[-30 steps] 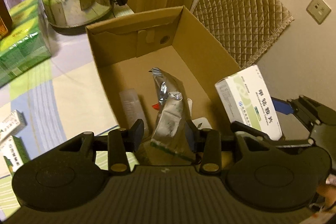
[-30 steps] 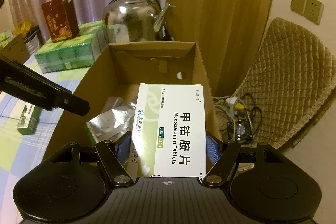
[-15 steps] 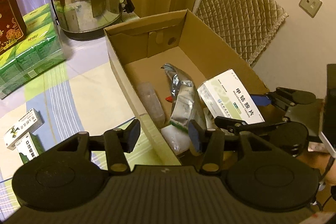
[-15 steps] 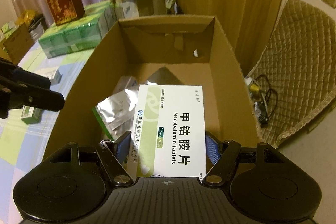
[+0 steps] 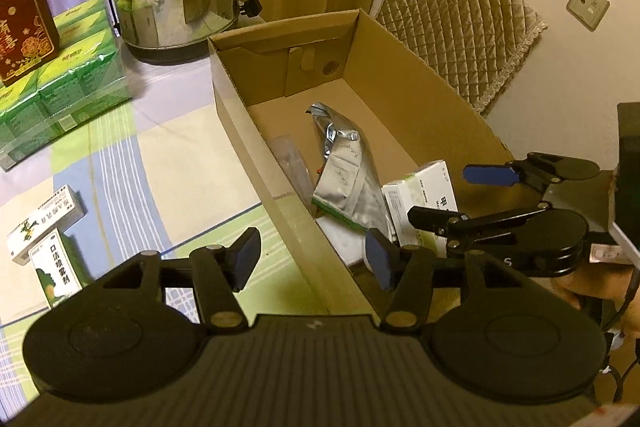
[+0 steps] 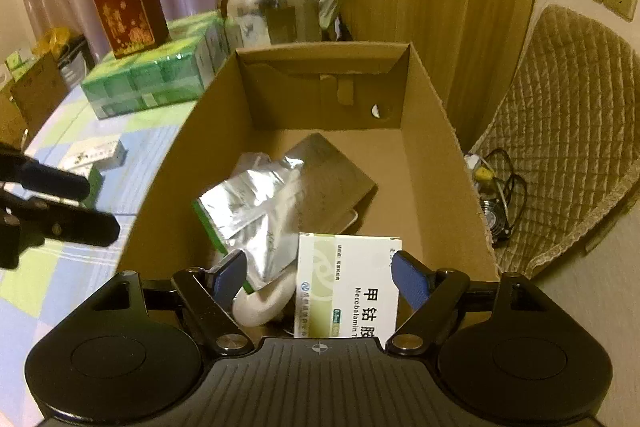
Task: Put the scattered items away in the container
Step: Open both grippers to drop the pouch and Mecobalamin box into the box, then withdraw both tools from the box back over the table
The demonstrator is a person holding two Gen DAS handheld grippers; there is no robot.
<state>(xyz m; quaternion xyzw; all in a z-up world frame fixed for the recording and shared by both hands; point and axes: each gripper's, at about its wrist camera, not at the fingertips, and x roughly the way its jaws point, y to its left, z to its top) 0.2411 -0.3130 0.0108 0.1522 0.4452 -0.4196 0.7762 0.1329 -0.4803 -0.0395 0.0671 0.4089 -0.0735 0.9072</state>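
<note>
The white pill box (image 6: 347, 287) stood inside the cardboard box (image 6: 436, 131) at its near end, beside the foil pouch (image 6: 256, 203); the right gripper (image 6: 316, 277) was opening around it, pads clear. The left gripper (image 5: 312, 259) was opening, empty, straddling the cardboard box's left wall. Risk: two small boxes (image 5: 48, 227) remained left of it, and either gripper, on retreat, could snag a wall and shift it.

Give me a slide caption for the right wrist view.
Right gripper opening over the white tablet box, beside a foil pouch inside the cardboard box.
</note>
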